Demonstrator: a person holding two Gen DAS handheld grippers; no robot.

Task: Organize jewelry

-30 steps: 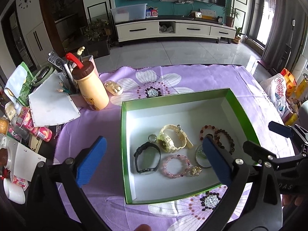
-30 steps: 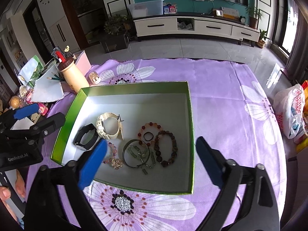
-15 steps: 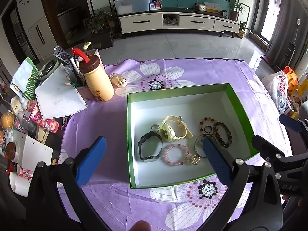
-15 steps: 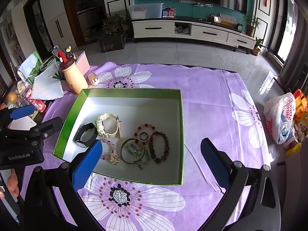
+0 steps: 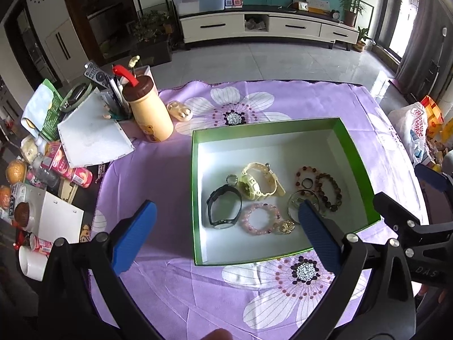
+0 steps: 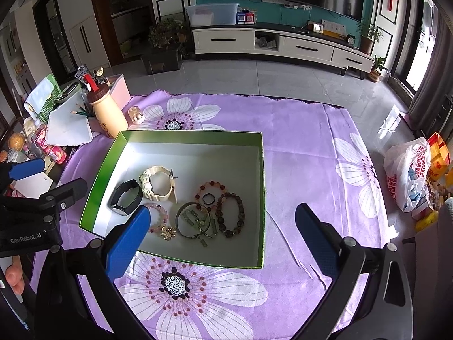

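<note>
A green box (image 5: 195, 192) (image 6: 262, 170) with a white inside lies on the purple flowered cloth. It holds a black watch (image 5: 223, 211) (image 6: 126, 197), a cream watch (image 5: 259, 182) (image 6: 157, 182), a pink bead bracelet (image 5: 260, 218), brown bead bracelets (image 5: 328, 188) (image 6: 230, 215), a metal bangle (image 6: 194, 221), a small ring (image 5: 232, 179) and a gold charm (image 6: 167, 232). My left gripper (image 5: 226, 235) is open and empty, above the box's near left. My right gripper (image 6: 223, 235) is open and empty, above the box's near right edge.
A cream bottle with a brown cap (image 5: 147, 110) (image 6: 106, 113), a pen holder, papers (image 5: 90, 136), snack packets and a white earbud case (image 5: 181, 110) crowd the table's left. A plastic bag (image 6: 407, 172) sits off the right edge.
Both grippers have pulled back and up from the box, which now looks smaller and farther. The jewelry has not moved. Both jaws stay open.
</note>
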